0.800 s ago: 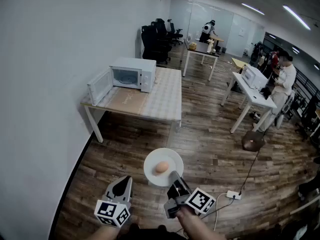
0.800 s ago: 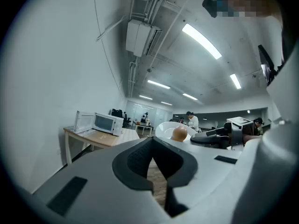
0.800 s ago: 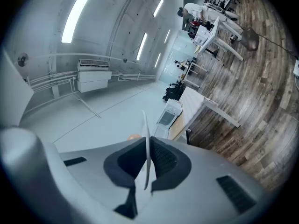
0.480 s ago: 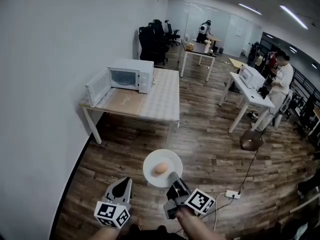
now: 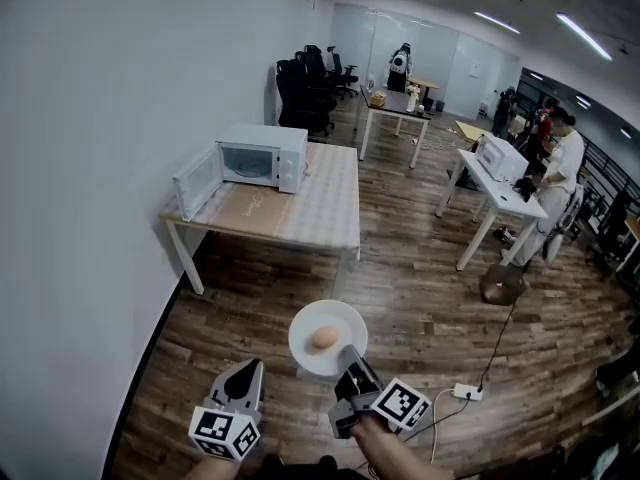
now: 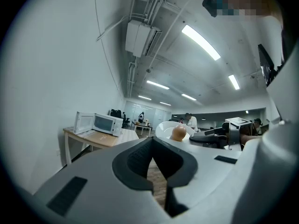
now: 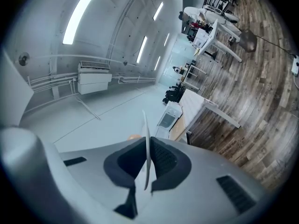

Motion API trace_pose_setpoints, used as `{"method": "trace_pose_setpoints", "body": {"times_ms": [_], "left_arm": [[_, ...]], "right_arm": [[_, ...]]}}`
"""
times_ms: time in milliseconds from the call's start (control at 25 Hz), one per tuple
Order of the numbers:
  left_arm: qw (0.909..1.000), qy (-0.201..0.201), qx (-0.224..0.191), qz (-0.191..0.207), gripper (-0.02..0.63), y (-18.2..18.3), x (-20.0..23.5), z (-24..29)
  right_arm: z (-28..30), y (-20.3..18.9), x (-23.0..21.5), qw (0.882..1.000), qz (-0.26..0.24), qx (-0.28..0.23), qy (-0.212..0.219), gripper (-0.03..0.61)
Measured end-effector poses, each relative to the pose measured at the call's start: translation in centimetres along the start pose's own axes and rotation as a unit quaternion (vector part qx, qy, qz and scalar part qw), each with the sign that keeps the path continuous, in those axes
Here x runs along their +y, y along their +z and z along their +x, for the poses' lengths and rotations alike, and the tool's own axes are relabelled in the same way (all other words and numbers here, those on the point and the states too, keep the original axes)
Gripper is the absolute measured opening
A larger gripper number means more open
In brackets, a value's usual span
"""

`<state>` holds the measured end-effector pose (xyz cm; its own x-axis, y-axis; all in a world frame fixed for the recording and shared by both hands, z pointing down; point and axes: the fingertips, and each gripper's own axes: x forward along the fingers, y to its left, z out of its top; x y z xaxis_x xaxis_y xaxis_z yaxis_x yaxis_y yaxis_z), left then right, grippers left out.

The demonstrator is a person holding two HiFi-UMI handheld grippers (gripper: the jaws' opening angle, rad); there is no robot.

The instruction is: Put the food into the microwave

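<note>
Floorboards point(image 5: 430, 308) short of the microwave point(image 5: 262, 155): plate point(image 5: 305, 340) with egg point(image 5: 324, 337) is clamped by right gripper point(image 5: 350, 352); left gripper point(image 5: 251, 366) is pressed together, empty.

1. Two grippers are counted: the left gripper point(image 5: 249, 367) and the right gripper point(image 5: 347, 351).
2. One plate point(image 5: 303, 346) is seen.
3. One piece of food point(image 5: 324, 337) is counted.
4. One open-doored microwave point(image 5: 263, 154) is seen.
5. At least three tables are counted: the near table point(image 5: 330, 204), the white table point(image 5: 506, 194), the far table point(image 5: 396, 99).
</note>
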<state>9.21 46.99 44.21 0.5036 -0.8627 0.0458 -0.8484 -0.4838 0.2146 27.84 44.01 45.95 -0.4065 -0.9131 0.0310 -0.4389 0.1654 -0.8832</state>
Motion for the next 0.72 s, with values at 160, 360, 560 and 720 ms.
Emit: {"method": "trace_pose_setpoints", "body": {"times_ms": [160,360,560,720], "left_arm": [[1.0,-0.003,0.0,0.002,0.008,0.1,0.9,-0.5],[1.0,-0.006,-0.003,0.007,0.008,0.7,2.2,-1.1],[0.9998,-0.004,-0.002,0.019,0.008,1.3,4.4,-1.5],[0.9994,-0.01,-0.011,0.032,0.008,2.0,5.6,-2.1]], "right_arm": [[0.9,-0.9,0.7,1.0,-0.001,0.003,0.007,0.026],[1.9,-2.2,2.3,1.0,-0.007,0.005,0.026,0.026],[3.1,-3.5,3.0,1.0,-0.01,0.002,0.022,0.026],[3.4,-4.4,3.6,1.0,-0.018,-0.003,0.018,0.026]]}}
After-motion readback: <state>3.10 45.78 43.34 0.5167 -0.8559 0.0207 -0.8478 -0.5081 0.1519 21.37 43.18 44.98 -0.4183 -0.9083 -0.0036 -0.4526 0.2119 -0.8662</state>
